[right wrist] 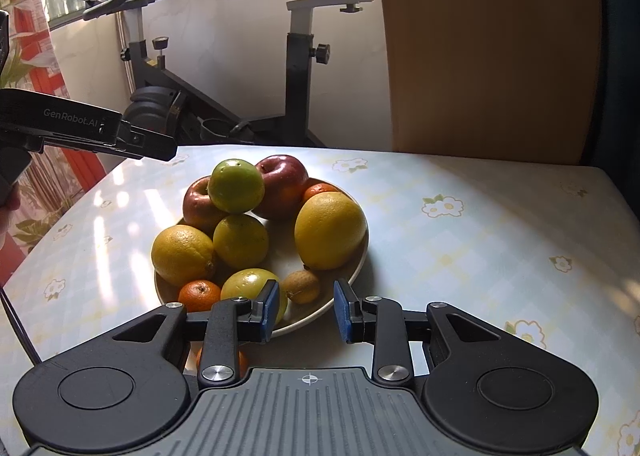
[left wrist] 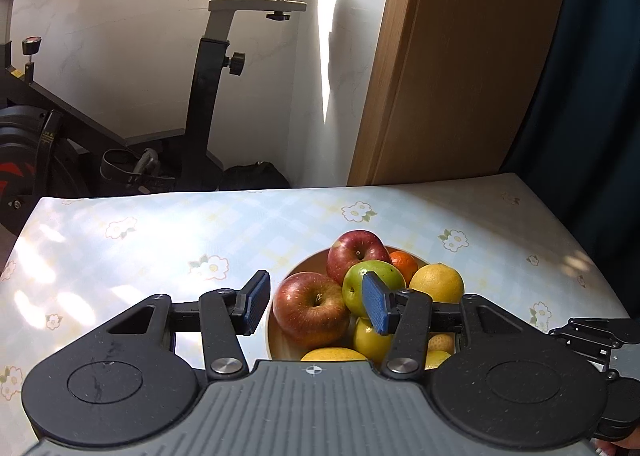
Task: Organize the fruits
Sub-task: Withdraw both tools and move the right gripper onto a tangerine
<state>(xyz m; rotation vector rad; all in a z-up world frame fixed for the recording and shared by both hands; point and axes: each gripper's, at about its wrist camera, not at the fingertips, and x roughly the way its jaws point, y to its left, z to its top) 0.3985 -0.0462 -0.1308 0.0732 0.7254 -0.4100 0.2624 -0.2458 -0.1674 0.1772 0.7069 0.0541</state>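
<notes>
I hold the left tool over the near-left side of the plate, its pads parted partway with nothing between them; the front red apple sits just beyond and below the gap, so I judge that I am lining up on it, not gripping. The right tool hangs at the plate's near rim with only a narrow gap between its pads, empty too. I keep it nearly closed because nothing there needs taking yet.

All the fruits are heaped on the plate in the middle of the worktop. The green apple rides on top, propped by the two red ones and a yellow fruit, so it may roll if I disturb its supports. The big lemon lies ahead of the right tool, the small brownish fruit just ahead of its left pad. One tangerine appears to lie off the plate, under the right tool's left linkage.
</notes>
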